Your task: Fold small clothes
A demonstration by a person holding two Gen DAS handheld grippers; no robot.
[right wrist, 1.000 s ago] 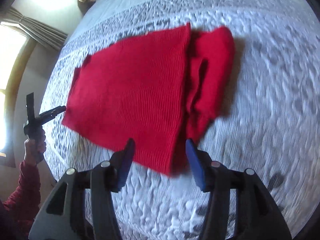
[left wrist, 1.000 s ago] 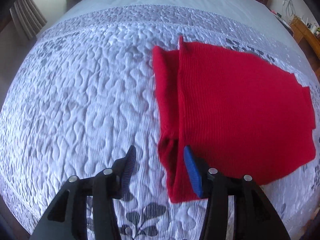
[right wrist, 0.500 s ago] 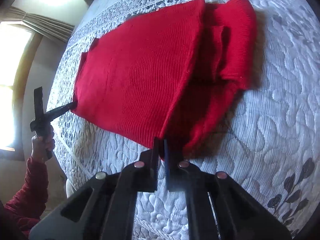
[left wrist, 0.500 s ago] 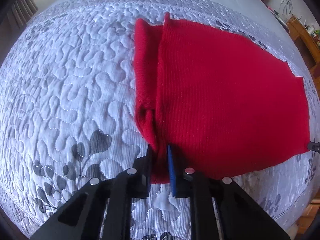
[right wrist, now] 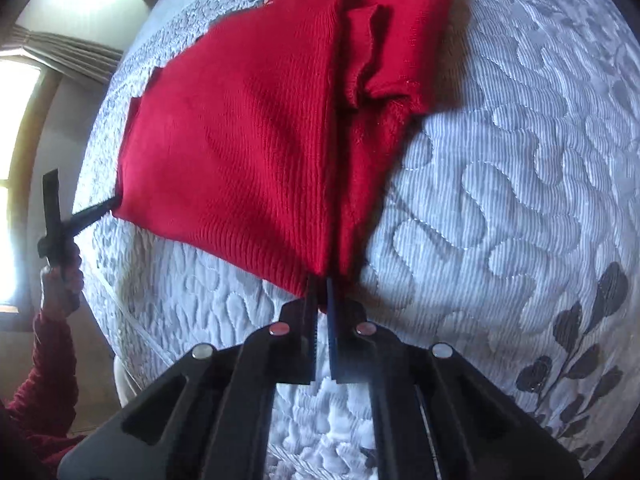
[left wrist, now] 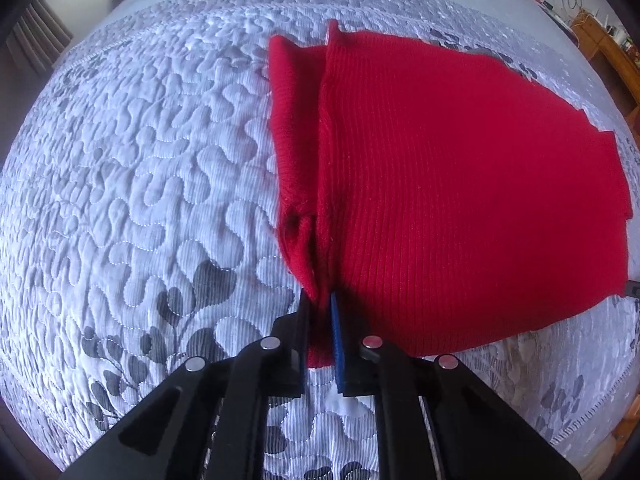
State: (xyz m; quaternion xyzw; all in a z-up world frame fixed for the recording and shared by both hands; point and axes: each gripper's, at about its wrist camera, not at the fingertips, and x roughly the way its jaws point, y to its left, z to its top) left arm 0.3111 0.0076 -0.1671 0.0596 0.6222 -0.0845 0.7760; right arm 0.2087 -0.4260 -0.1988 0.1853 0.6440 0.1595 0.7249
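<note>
I am looking down on a bed covered by a pale grey-white quilted bedspread stitched in wavy lines, with dark leaf prints near the closer edge; a plain pale sheet lies beyond a stitched band at the far side. On it lies the red ribbed knit garment, spread mostly flat, with one side folded over into a narrow doubled strip, where a sleeve or flap sits bunched in a soft ridge. My left gripper has just been closing and now pinches the near corner of that folded strip between its black and blue pads, the cloth filling the narrow gap. My right gripper has also just been closing and nips the corner of the garment on its side, the jaws nearly together with a thin bit of red fabric between them. In the right wrist view I also see the left gripper at the far lower corner, held by a hand in a red sleeve. Behind that stand a bright window and a pleated curtain. A wooden cabinet with cables stands past the bed's far right. Bare quilt stretches wide beside the garment, left in the left wrist view and right in the right wrist view, and the bed's edge runs close beneath both grippers.
</note>
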